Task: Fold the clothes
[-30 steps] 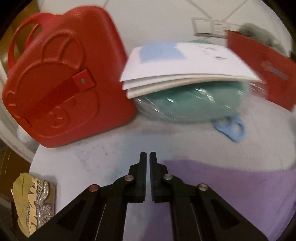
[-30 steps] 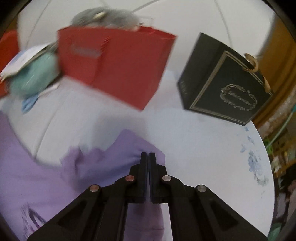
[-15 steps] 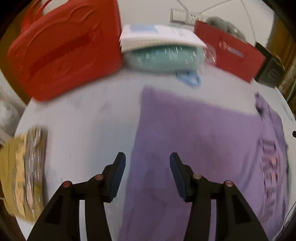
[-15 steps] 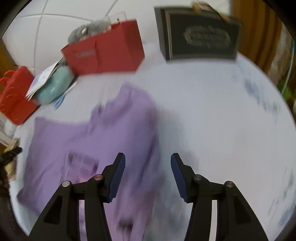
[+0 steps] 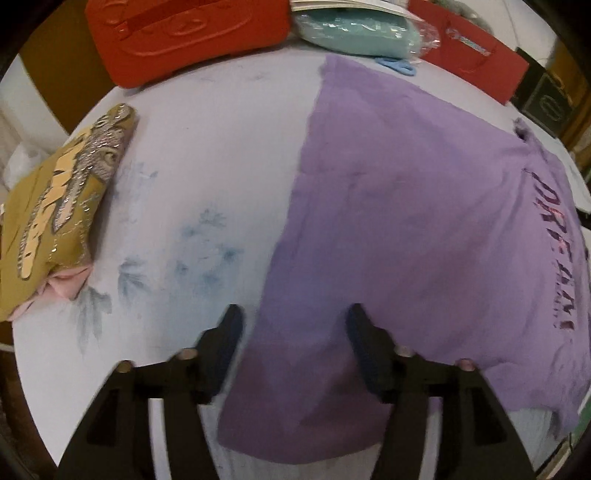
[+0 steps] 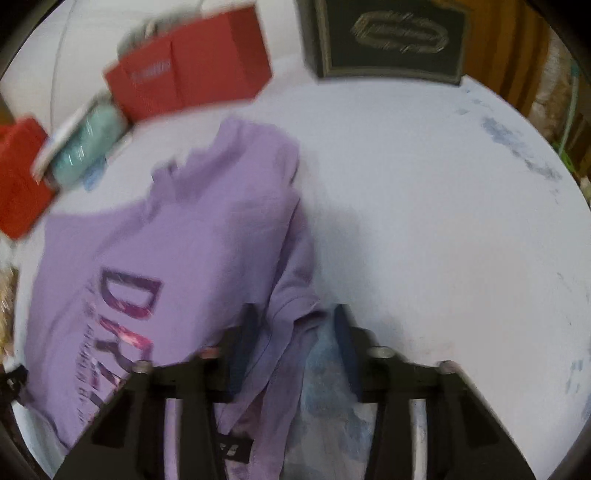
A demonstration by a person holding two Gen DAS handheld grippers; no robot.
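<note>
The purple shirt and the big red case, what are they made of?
The purple shirt looks like soft knit cotton, matte: it lies limp and wrinkles. Its letters look like a shinier print. The red case looks like hard moulded plastic, slightly glossy, with raised shapes pressed into it; blur leaves this uncertain.

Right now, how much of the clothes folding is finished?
Done: a mustard garment sits folded at the table edge. In hand: the purple shirt lies mostly spread; the left gripper, jaws opening, and right gripper straddle its edges without pinching. Left: fold the shirt.
</note>
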